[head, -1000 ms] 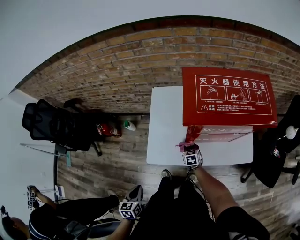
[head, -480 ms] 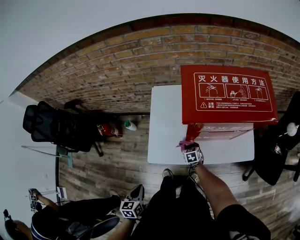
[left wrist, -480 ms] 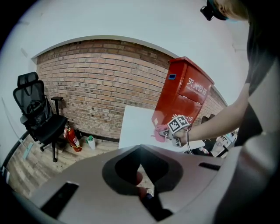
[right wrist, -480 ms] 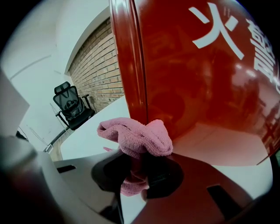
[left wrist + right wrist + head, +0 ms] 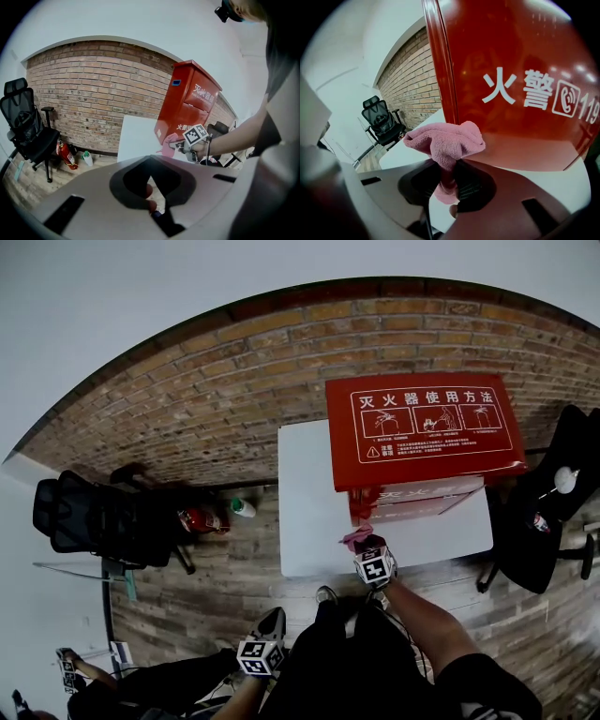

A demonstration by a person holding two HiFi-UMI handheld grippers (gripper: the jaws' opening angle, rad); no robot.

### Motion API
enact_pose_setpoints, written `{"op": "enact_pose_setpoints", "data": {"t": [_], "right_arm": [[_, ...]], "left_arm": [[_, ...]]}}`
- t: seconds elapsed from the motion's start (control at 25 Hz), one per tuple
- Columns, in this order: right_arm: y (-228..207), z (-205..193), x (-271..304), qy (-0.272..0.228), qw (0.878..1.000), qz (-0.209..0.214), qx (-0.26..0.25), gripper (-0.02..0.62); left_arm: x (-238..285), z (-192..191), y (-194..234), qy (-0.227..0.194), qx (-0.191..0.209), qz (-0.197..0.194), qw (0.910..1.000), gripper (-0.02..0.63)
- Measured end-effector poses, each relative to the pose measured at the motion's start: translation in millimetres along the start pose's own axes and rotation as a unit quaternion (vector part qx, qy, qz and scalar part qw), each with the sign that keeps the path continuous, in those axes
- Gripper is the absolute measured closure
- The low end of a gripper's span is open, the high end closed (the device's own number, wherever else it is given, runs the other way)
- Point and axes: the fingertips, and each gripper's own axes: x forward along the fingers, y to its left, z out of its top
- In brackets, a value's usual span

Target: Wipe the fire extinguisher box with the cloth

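The red fire extinguisher box (image 5: 422, 427) stands on a white table (image 5: 309, 493) against the brick wall. My right gripper (image 5: 361, 545) is shut on a pink cloth (image 5: 355, 536) at the box's lower front left corner. In the right gripper view the bunched cloth (image 5: 445, 138) sticks out of the right gripper (image 5: 449, 176), just short of the box's glossy red face (image 5: 511, 70). My left gripper (image 5: 260, 655) hangs low beside the person's legs, away from the table. In its own view the left gripper (image 5: 151, 187) holds nothing and its jaws stand together.
A black office chair (image 5: 89, 517) stands on the wooden floor at the left. A small red extinguisher (image 5: 199, 518) and a green-capped bottle (image 5: 242, 508) sit by the wall. Another dark chair (image 5: 553, 512) is right of the table. A second person (image 5: 84, 681) crouches at the lower left.
The cloth in my right gripper has slid down the box's front face to its bottom edge near the tabletop. The head view has shifted. The left gripper has stayed low.
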Motion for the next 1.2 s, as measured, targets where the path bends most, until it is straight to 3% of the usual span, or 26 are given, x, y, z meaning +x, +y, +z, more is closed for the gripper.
{"op": "enact_pose_setpoints", "data": {"t": [0.24, 0.52, 0.92, 1.2], "right_arm": [[-5, 15, -57, -0.047, 0.998, -0.012, 0.030, 0.500], [-13, 62, -155, -0.113, 0.991, -0.037, 0.053, 0.500], [-27, 126, -279, -0.201, 0.972, -0.103, 0.058, 0.502], [-25, 146, -342, -0.248, 0.958, -0.129, 0.054, 0.502]], "left_arm": [[23, 18, -21, 0.000, 0.016, -0.045, 0.9989, 0.589], [50, 55, -55, -0.020, 0.050, -0.107, 0.9928, 0.589], [79, 110, -104, -0.050, 0.090, -0.185, 0.9772, 0.589], [80, 172, -136, -0.114, 0.113, -0.222, 0.9617, 0.589]]}}
